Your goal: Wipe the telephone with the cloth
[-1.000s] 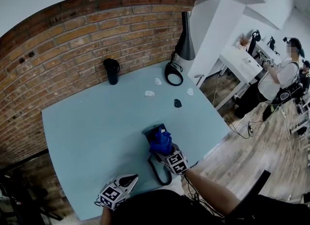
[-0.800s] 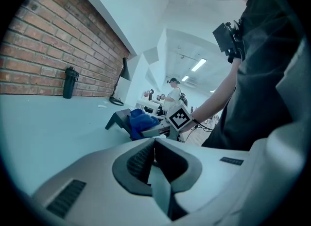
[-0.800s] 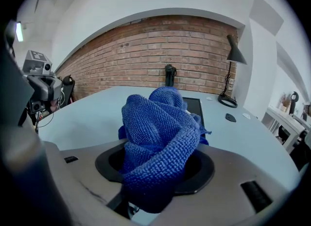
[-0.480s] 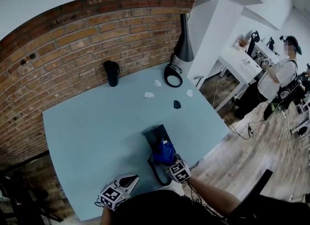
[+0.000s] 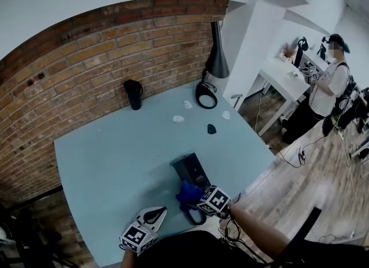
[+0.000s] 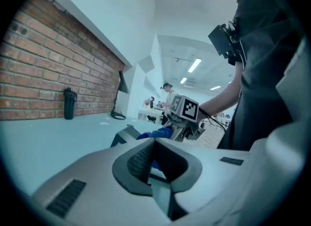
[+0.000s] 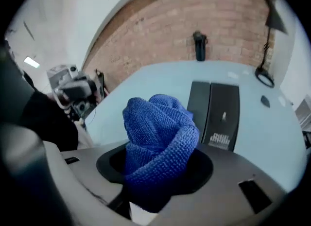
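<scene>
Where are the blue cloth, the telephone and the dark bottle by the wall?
blue cloth [image 7: 158, 132], right gripper view, its bunched middle.
telephone [image 5: 191, 170], head view, its dark top face.
dark bottle [image 5: 134, 95], head view, its body.

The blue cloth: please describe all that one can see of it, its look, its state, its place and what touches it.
The blue cloth looks like soft microfibre with a fine looped weave. It is bunched into a rounded wad with deep folds, clamped between the jaws of the right gripper, and stands out ahead of them. It is at the near end of the dark telephone, which lies flat on the pale blue table; whether they touch cannot be told.
</scene>
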